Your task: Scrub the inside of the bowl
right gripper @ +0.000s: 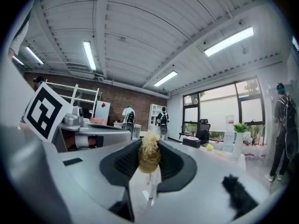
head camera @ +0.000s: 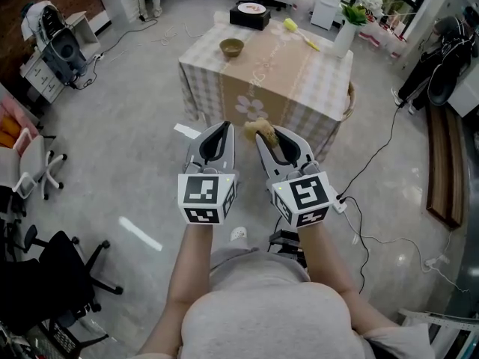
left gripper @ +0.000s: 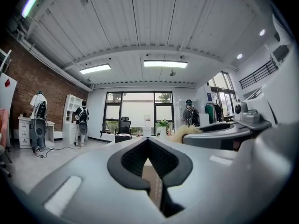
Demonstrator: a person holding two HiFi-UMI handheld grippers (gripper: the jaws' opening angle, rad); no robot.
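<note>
A small brown bowl [head camera: 231,48] sits on the left part of a table [head camera: 269,81] with a checked cloth, well ahead of both grippers. My right gripper [head camera: 266,133] is shut on a tan fibrous scrubber [head camera: 259,129], whose tuft [right gripper: 149,157] sticks out between the jaws of that gripper [right gripper: 149,149]. My left gripper [head camera: 223,130] is shut with nothing in it; its jaws [left gripper: 148,142] meet at the tips. Both grippers hang side by side over the floor, short of the table's near edge. The scrubber [left gripper: 187,132] also peeks into the left gripper view.
On the table stand a yellow brush [head camera: 298,33], a white vase with a plant [head camera: 347,30] and a black box with a plate [head camera: 250,13]. Cables run over the floor at right. Office chairs [head camera: 45,268] stand at left, a wooden bench [head camera: 443,163] at right.
</note>
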